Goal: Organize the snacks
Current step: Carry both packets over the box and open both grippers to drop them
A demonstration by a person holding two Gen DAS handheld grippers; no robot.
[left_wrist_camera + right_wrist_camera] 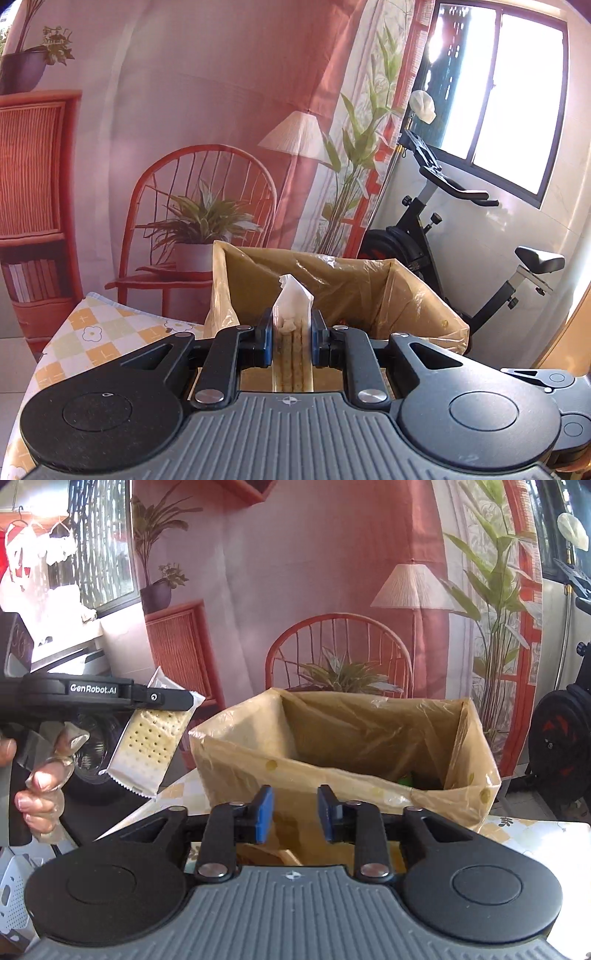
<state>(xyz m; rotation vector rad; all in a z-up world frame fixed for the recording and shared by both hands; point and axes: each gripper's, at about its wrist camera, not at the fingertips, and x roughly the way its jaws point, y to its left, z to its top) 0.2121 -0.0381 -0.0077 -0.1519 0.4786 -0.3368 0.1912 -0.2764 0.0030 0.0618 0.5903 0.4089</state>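
Left gripper (291,341) clamps 1 cracker pack (147,744) beside the box (476,738); right gripper (295,812) gapes empty. Next: carry pack over the box, release.

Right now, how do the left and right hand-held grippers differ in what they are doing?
The left hand-held gripper is shut on a cracker packet; the right hand-held gripper holds nothing. The left's blue pads press the packet's faces; the right's stand apart with a clear gap. The left hangs beside the box, the right faces it head-on. Both share black fingers and blue pads.
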